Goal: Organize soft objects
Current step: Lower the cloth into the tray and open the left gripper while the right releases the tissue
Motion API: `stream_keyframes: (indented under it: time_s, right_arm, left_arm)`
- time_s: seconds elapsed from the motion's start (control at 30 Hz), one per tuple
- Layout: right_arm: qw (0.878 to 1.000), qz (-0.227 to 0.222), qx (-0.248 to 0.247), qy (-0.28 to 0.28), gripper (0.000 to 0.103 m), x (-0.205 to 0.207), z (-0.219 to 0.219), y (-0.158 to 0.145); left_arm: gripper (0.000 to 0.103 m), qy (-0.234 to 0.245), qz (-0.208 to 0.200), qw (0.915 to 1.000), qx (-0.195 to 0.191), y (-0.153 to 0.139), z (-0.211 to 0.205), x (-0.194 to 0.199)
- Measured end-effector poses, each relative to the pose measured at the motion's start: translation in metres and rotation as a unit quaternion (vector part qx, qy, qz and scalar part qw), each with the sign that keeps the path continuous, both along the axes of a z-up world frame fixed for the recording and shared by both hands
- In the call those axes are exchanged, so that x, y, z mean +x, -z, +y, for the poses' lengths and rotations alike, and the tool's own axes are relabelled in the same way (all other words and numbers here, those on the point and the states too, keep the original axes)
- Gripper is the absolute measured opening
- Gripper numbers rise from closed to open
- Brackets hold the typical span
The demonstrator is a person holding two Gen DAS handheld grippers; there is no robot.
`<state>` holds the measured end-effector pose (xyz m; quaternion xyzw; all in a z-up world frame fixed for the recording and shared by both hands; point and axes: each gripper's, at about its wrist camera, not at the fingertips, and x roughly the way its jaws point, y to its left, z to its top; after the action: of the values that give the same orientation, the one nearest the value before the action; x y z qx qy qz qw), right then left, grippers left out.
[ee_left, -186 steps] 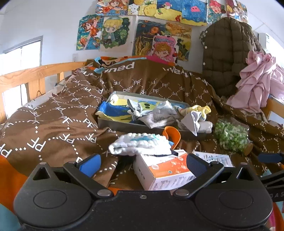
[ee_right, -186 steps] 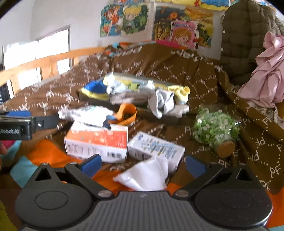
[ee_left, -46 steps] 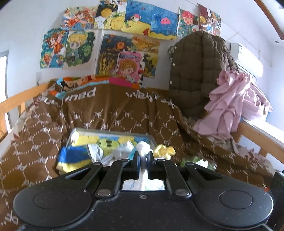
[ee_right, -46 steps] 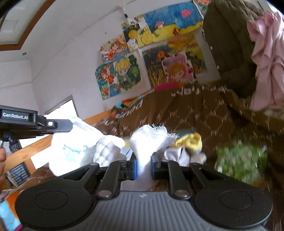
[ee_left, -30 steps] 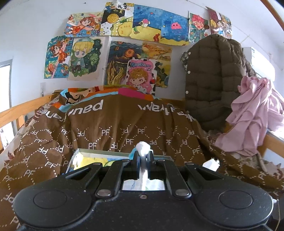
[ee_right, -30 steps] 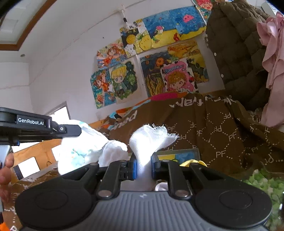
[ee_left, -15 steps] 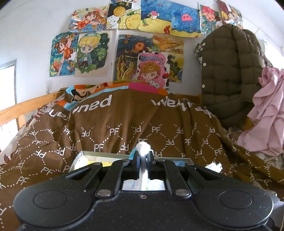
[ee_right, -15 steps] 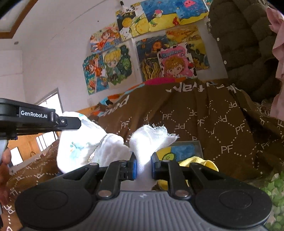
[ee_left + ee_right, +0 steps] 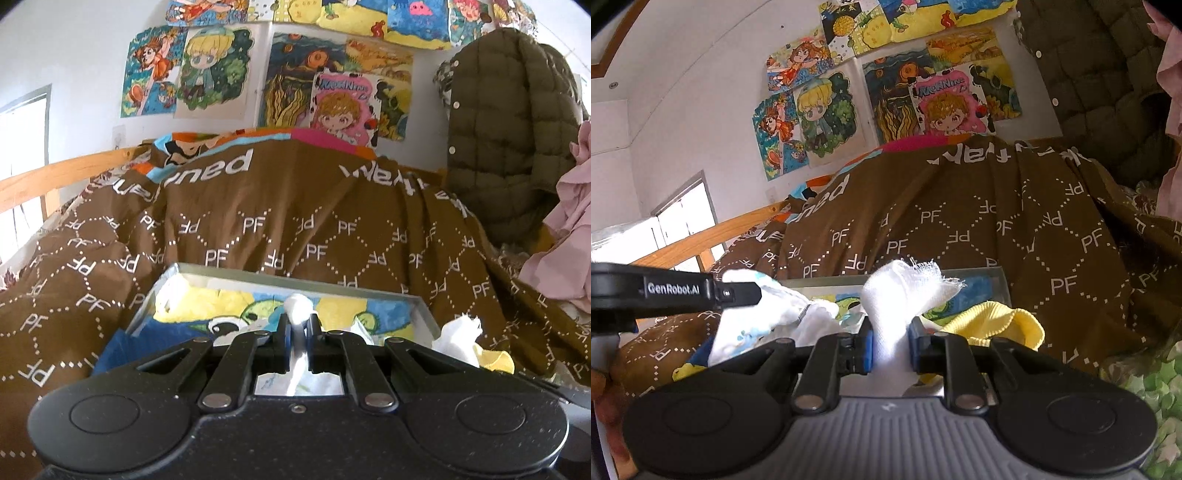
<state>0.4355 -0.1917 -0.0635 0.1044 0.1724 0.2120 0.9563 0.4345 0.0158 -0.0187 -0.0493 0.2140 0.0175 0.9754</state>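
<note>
Jaws of two grippers, left gripper (image 9: 298, 334) and right gripper (image 9: 889, 341), each pinch one white cloth.

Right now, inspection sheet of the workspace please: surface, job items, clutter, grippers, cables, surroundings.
Surface: bed under a brown quilt printed with letters.
Job's things: grey tray on the quilt, lined with a cartoon towel; yellow cloth at its near right corner.
Clutter: green-patterned item at lower right, unclear what.
Grippers: left gripper shut on a padded white cloth; right gripper jaws have just been opening, white gauze between them, pads touching it.
Cables: nothing seen.
Surroundings: drawings on the wall, padded jacket and pink garment hanging at right, wooden rail.
</note>
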Motion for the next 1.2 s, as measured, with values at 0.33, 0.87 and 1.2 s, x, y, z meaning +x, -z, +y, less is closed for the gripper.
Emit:
stream_keyframes:
  time_s: [0.33, 0.87, 1.2]
  right_arm:
    - [1.000, 0.012, -0.007, -0.003, 0.026, 0.004, 0.003, 0.003]
    - [1.000, 0.016, -0.014, -0.013, 0.057, 0.003, 0.005, 0.009]
    - [1.000, 0.002, -0.017, 0.000, 0.079, -0.003, -0.002, -0.004]
  left_arm:
    - [0.010, 0.004, 0.039, 0.9987, -0.032, 0.022, 0.003, -0.002]
    - [0.032, 0.002, 0.060, 0.9966, -0.056, 0.039, 0.010, -0.007]
    - [0.065, -0.005, 0.038, 0.9969, -0.069, 0.028, 0.016, -0.022]
